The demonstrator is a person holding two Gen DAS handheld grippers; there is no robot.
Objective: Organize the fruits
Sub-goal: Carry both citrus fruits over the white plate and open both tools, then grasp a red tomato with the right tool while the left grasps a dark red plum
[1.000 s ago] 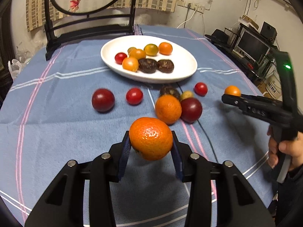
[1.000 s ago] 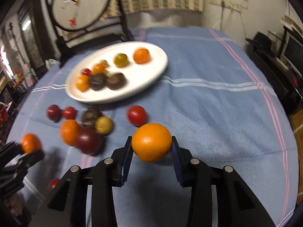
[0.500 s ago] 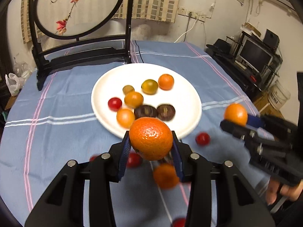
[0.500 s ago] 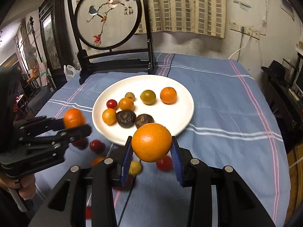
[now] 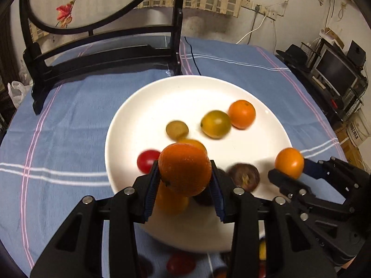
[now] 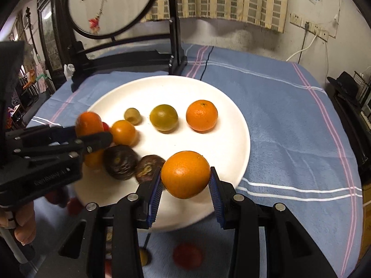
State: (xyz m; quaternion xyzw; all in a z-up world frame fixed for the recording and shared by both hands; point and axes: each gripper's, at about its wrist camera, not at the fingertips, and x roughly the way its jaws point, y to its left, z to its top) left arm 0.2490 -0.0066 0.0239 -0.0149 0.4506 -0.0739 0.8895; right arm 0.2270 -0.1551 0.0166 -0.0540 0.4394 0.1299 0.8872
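Blurred, perhaps tomato, half-hidden below

My left claw is clamped on a big orange, held over the near side of the white plate. At right, my right claw grips a smaller orange above the plate's right rim. On the plate I see a tangerine, a yellow-green fruit, an olive one, a red tomato and a dark brown fruit. The surface wears a blue striped cloth.
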